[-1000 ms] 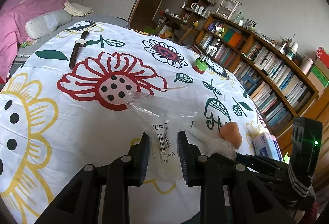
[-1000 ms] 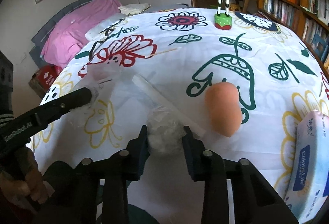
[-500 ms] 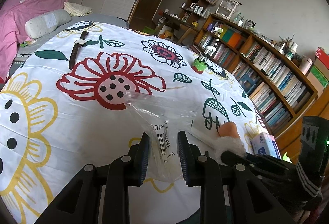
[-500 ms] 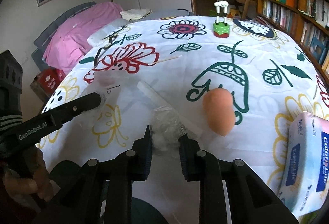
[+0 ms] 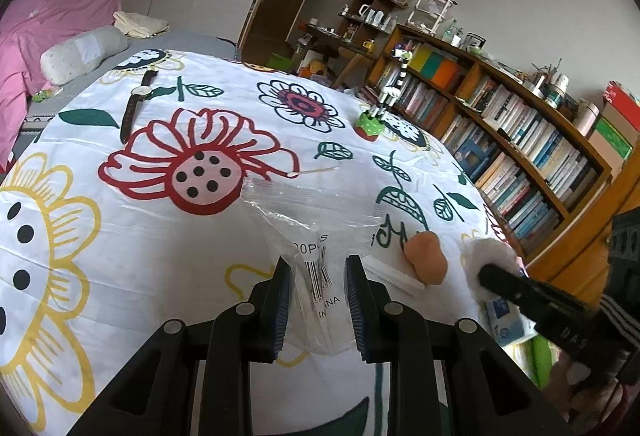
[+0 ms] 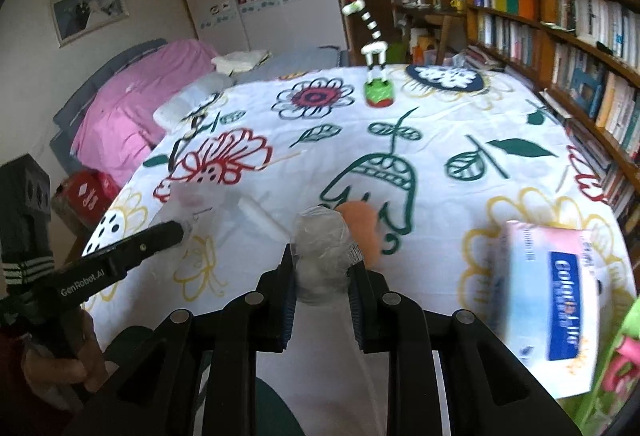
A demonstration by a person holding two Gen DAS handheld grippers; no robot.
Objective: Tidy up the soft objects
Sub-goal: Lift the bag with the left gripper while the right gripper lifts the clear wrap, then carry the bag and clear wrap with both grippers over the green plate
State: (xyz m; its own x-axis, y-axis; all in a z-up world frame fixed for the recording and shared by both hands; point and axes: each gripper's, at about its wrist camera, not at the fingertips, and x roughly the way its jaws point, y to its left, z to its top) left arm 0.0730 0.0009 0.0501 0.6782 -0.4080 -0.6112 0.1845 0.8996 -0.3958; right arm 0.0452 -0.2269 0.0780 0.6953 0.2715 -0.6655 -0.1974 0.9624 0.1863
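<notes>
Holding: left tongs (image 5: 316, 300) are clamped on the near end of a clear zip bag (image 5: 308, 220); the rest of the bag lies flat on the table (image 5: 120, 236), at the near edge.
Right tongs: right tongs (image 6: 322, 276) are gripping a wad of white cotton (image 6: 320, 252) in thin clear wrap; the jaws have just been closing, and the wad is squeezed between the pads and off the cloth.
Bag axis: long axis runs away from the left tongs toward the middle of the table; the zip mouth is the far end, beside the red flower print.
Key relation: in the left wrist view the held wad shows at the right, near the table's right edge, so the bag mouth lies to the left of the right tongs and further in. My reading: the right hand must carry the wad left and approach the mouth from the far end, along the bag's axis.
Mouth state: cannot tell if it is unsealed.
Other soft items: peach sponge (image 5: 426, 256) lies on the table between bag and wad, touching a white strip (image 5: 394, 274); the right hand is nearer to it.
Nearby: tissue pack (image 6: 552, 304) at the near right corner; wristwatch (image 5: 138, 104) and toy giraffe (image 6: 376, 76) toward the far edge, well apart.
Risk: the bag may be hard to fill single-handed.
</notes>
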